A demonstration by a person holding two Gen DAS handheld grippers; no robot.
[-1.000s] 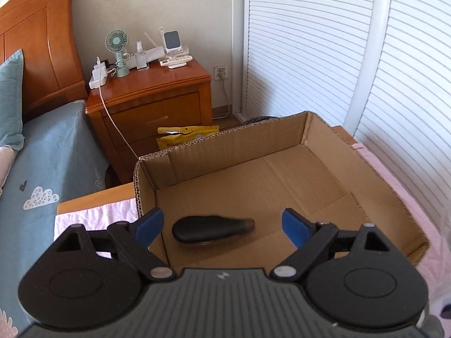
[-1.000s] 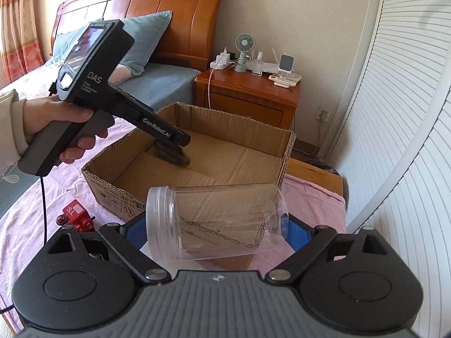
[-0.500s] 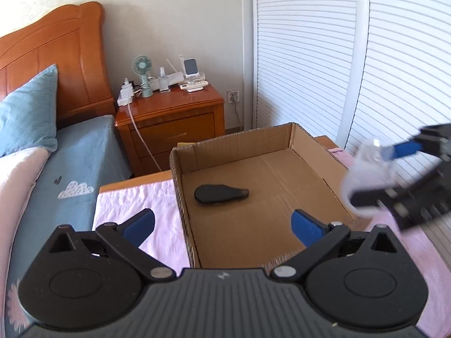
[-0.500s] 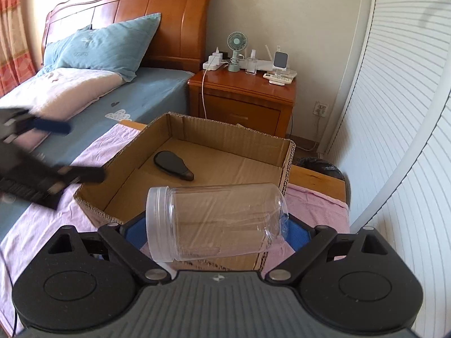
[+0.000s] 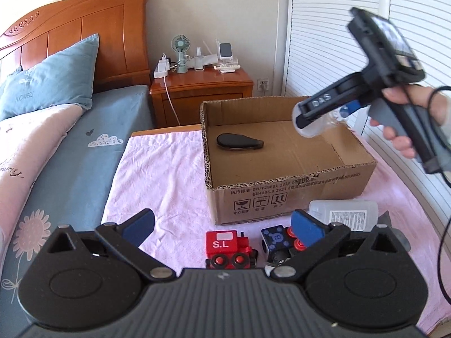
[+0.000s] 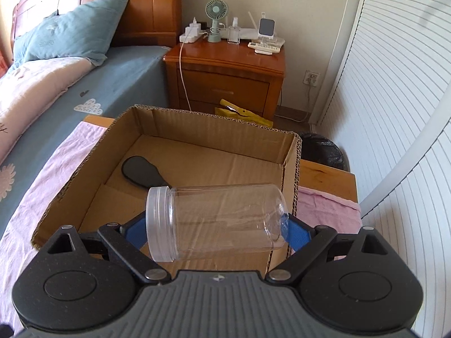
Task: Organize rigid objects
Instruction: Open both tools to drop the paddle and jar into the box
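An open cardboard box (image 5: 293, 197) sits on a pink cloth; it also shows in the right wrist view (image 6: 293, 169). A black flat paddle-shaped object (image 5: 238, 141) lies inside it, also seen in the right wrist view (image 6: 143, 172). My right gripper (image 6: 217, 229) is shut on a clear plastic jar (image 6: 217, 221), held sideways above the box's near right part; the jar shows faintly in the left wrist view (image 5: 315, 124). My left gripper (image 5: 222, 225) is open and empty, low over the cloth in front of the box. A red toy train (image 5: 229, 249), a dark blue toy block (image 5: 276, 240) and a clear bottle (image 5: 344, 214) lie near it.
A wooden nightstand (image 6: 225, 81) with a fan and small items stands behind the box. The bed with blue sheet (image 5: 70, 163) is on the left. White slatted doors (image 6: 394, 112) are on the right. A yellow bag (image 6: 245, 114) lies on the floor.
My left gripper has pulled back out of the box and down to the toys in front of it. My right gripper has carried the jar forward over the box.
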